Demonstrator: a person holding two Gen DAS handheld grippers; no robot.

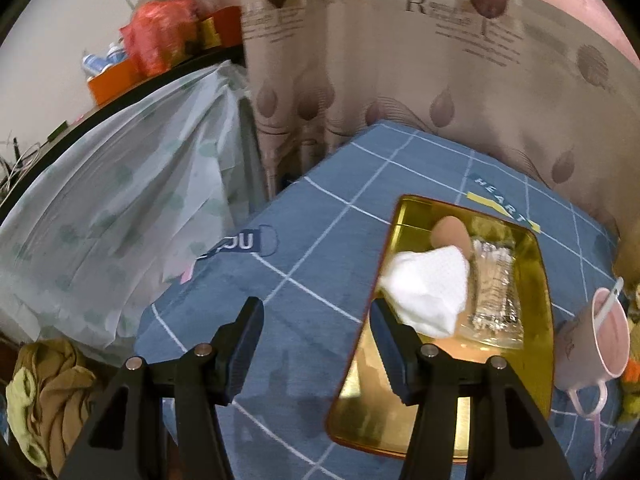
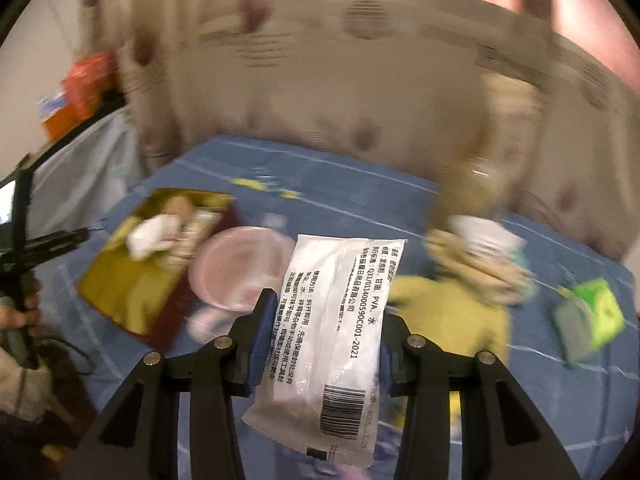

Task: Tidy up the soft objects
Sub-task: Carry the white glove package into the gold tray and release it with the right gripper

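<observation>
White plastic sachet printed with black text and a barcode sits pinched between the jaws of the right gripper, its long axis running forward, away from the wrist. Its likely goal, the shiny gold rectangular tray, lies ahead to the left, beyond the pink ceramic mug, which stands in the way. The left gripper, spread and empty, hovers at the tray's near-left edge over the blue checked tabletop, nearer to it.
</observation>
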